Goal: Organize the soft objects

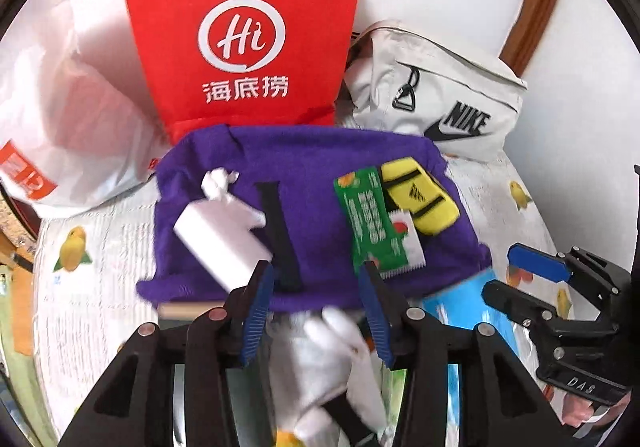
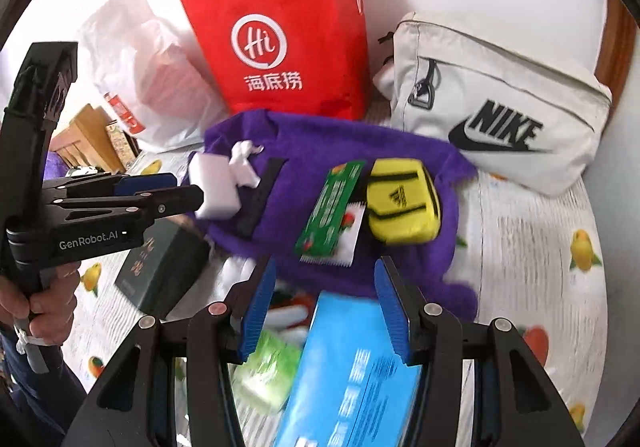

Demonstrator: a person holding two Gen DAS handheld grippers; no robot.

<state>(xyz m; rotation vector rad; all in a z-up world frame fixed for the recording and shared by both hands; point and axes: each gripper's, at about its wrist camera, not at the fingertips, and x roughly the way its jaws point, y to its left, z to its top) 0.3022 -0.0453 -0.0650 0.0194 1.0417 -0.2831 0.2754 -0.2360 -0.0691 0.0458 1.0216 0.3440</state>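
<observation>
On the fruit-print tablecloth (image 2: 532, 247) the purple cloth (image 1: 320, 163) lies spread, carrying a yellow pouch (image 1: 418, 197), a green packet (image 1: 366, 219) and a white box (image 1: 220, 243). Both the left gripper (image 1: 318, 287) and right gripper (image 2: 326, 287) hover spread and empty just short of its near edge. Judged best: clear those items before folding.

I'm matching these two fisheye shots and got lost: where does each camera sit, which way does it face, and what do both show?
Left wrist: sits behind the left gripper, looking steeply down at the purple cloth; the right gripper shows at right.
Right wrist: sits behind the right gripper, same downward look; the left gripper and a hand show at left.
Shared: purple cloth, red bag, white Nike bag, yellow pouch.
</observation>
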